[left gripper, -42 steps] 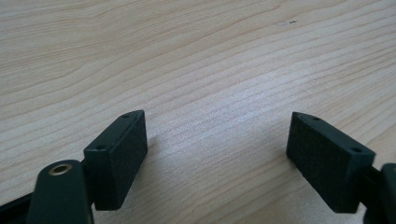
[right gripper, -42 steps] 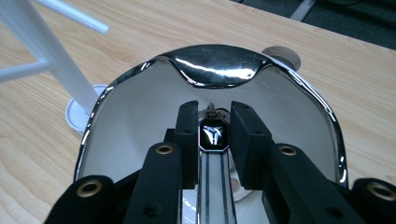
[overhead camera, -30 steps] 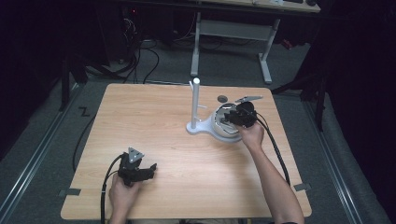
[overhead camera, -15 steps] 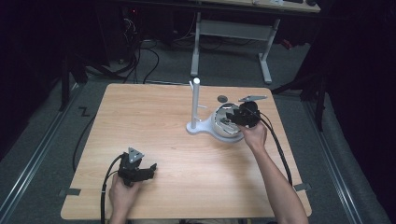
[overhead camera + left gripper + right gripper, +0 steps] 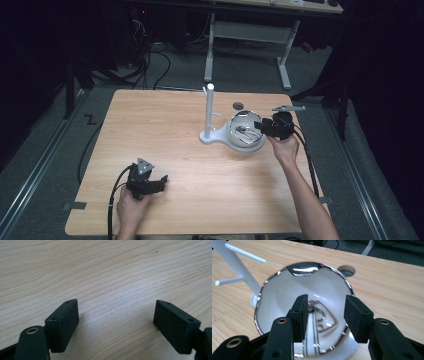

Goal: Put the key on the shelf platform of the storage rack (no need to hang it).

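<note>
My left gripper (image 5: 159, 181) rests low on the wooden table (image 5: 165, 130) near its front left corner, jaws spread wide over bare wood. My right gripper (image 5: 325, 315) hangs over the near rim of a shiny metal bowl (image 5: 287, 297), jaws apart with nothing pinched between them. The bowl sits on the right half of the table, tilted, touching the base of a white stand (image 5: 209, 112) with short pegs. Something metal lies inside the bowl; I cannot tell what.

The table (image 5: 165, 125) is pale matt wood (grain plain to see). The bowl (image 5: 287, 297) is mirror-glossy metal. The stand (image 5: 234, 262) looks smooth white.
</note>
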A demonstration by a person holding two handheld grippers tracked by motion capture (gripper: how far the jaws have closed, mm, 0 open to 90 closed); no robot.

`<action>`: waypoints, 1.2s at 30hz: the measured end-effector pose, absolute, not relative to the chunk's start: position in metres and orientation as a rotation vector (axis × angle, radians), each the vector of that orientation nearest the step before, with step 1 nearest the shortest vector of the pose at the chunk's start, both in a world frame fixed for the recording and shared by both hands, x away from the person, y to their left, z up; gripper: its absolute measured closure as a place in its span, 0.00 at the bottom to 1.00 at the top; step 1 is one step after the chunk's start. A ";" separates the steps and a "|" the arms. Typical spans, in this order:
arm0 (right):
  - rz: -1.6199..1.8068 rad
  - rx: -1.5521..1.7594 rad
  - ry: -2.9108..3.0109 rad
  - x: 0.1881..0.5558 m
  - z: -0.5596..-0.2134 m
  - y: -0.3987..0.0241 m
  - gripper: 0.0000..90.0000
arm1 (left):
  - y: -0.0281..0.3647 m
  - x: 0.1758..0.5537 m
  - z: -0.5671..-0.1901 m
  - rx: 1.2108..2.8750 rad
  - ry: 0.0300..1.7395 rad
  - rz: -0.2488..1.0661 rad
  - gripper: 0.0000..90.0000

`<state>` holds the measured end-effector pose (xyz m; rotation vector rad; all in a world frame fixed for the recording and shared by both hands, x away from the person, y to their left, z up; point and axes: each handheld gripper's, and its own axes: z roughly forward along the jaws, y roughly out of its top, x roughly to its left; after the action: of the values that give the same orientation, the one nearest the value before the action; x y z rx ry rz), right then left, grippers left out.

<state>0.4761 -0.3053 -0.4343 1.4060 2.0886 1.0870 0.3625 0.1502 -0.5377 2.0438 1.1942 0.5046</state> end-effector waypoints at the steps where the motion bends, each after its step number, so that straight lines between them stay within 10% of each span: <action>1: 1.078 1.412 2.088 0.474 -0.435 -0.308 0.61 | 0.150 0.363 -0.538 2.044 1.194 0.504 0.23; 36: 1.062 1.348 2.083 0.406 -0.412 -0.317 0.60 | 0.150 0.363 -0.538 2.046 1.193 0.504 0.23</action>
<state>0.4056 -0.3170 -0.4121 1.3479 2.0829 1.0624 0.3626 0.1503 -0.5376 2.0456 1.1930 0.5039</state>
